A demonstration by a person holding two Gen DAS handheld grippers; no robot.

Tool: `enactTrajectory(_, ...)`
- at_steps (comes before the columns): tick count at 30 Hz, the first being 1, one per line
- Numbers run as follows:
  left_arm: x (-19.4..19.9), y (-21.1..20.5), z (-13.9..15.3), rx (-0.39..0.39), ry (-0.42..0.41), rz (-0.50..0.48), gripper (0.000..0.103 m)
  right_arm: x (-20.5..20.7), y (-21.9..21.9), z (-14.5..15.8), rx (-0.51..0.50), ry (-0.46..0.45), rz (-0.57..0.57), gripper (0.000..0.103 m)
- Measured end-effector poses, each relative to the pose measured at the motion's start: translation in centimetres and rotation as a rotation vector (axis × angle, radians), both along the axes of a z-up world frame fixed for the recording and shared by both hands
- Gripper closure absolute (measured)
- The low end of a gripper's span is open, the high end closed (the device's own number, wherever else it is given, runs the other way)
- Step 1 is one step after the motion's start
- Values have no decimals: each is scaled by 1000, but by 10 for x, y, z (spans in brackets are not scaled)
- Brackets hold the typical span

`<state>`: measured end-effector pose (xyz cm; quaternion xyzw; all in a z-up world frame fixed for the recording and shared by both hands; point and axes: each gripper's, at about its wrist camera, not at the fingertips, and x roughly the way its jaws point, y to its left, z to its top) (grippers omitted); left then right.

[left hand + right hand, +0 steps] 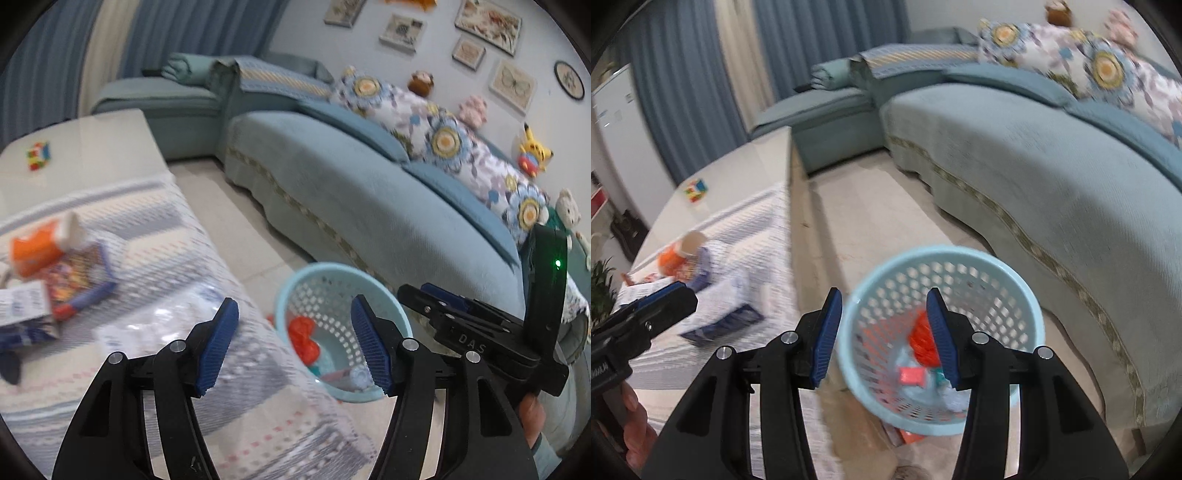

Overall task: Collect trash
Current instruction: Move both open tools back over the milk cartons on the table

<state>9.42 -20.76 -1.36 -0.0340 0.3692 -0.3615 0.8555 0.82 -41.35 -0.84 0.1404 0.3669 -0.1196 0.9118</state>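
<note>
Open left tool (295,341) above trash basket (291,295)

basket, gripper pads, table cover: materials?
Basket: light blue moulded plastic, likely; smooth rim, regular perforated wall.
Pads: blue, finely ribbed, matte; looks like rubber or soft plastic, can't tell which.
Table cover: woven fabric, striped pattern, drapes over the edge; blurred, so fibre is unclear.

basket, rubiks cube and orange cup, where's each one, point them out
basket (1030,295), right wrist view, on its far perforated wall.
rubiks cube (38,156), left wrist view, on its upper face, blurred.
orange cup (35,253), left wrist view, on its orange side; it lies tipped on the table.
</note>
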Motion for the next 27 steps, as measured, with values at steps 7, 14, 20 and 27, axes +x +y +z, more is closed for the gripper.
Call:
enactTrajectory(7,12,89,35,-34,-62,158,41,22,64,46,-16,-66,132,59)
enactTrajectory(14,41,189,38,-19,-53,353,41,53,117,55,17,-61,205,59)
enactTrajectory(20,78,248,15,33,21,480,41,70,159,26,7,-15,249,59)
enactTrajectory(27,110,265,-15,28,115,477,41,78,166,-14,-1,60,274,59)
